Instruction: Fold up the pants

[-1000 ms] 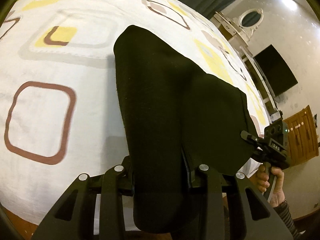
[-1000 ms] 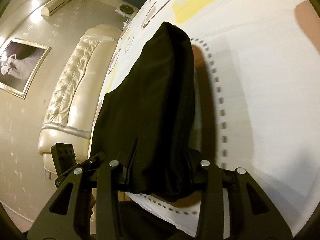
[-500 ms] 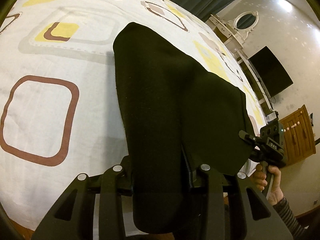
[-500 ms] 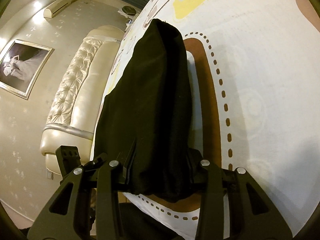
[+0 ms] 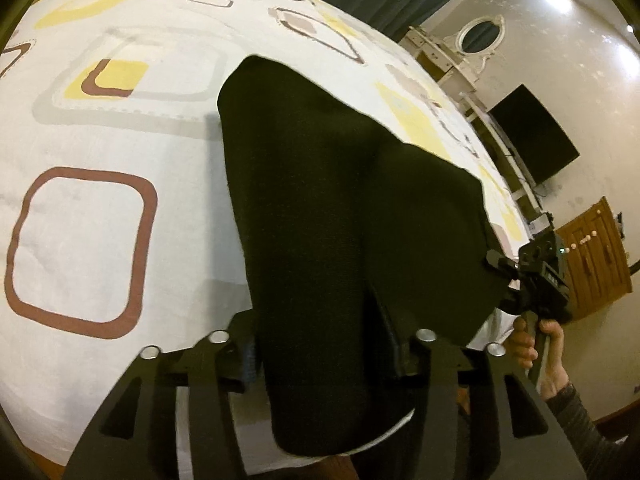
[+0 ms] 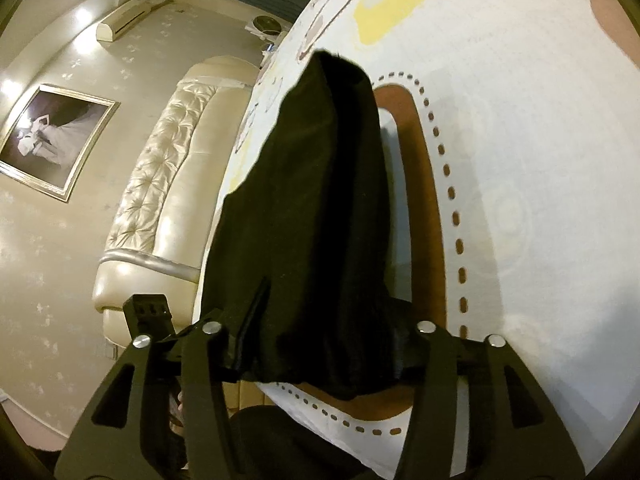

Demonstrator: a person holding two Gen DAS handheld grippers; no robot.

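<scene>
The black pants (image 5: 320, 216) are being laid flat on the bed (image 5: 120, 240), on its patterned white sheet, with their near end hanging over the bed's near edge. The jaws of the left tongs (image 5: 324, 356) are being opened at that near end, with the dark cloth lying between them; a firm grip cannot be told. The jaws of the right tongs (image 6: 320, 356) are likewise being opened around the pants' near end at the bed's edge. The right tongs are being held by a hand (image 5: 540, 344) beside the bed's near corner.

Warm dim ceiling light, soft blur, strong fisheye edge warp
</scene>
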